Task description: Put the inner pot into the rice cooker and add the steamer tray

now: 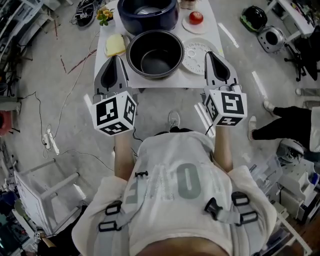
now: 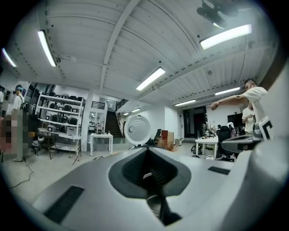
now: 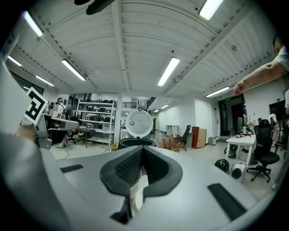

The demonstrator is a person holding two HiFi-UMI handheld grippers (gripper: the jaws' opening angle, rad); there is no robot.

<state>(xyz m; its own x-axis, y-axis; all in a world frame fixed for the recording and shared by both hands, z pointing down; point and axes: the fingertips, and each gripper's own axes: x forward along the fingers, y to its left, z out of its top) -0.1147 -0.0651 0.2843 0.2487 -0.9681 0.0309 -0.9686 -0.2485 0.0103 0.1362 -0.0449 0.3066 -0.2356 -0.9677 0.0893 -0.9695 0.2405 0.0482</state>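
Note:
The dark inner pot [image 1: 155, 54] stands on the white table [image 1: 160, 82], near its front edge. Behind it sits the dark blue rice cooker [image 1: 147, 12], its white lid [image 3: 139, 122] raised. The white perforated steamer tray [image 1: 196, 55] lies flat just right of the pot. My left gripper [image 1: 115, 60] hovers over the table's front left corner, left of the pot, jaws together and empty. My right gripper [image 1: 210, 54] hangs at the tray's right edge, also shut with nothing in it. In the left gripper view the jaws [image 2: 146, 151] meet below the cooker lid [image 2: 137, 130]; in the right gripper view the jaws [image 3: 141, 151] meet too.
A yellow cloth [image 1: 115, 45], a small plant [image 1: 104, 15] and a red fruit on a plate [image 1: 196, 18] share the table. On the floor lie cables and a power strip [image 1: 48, 140], a helmet [image 1: 256, 17] and another pot [image 1: 271, 37]. A person's leg [image 1: 285, 125] is at the right.

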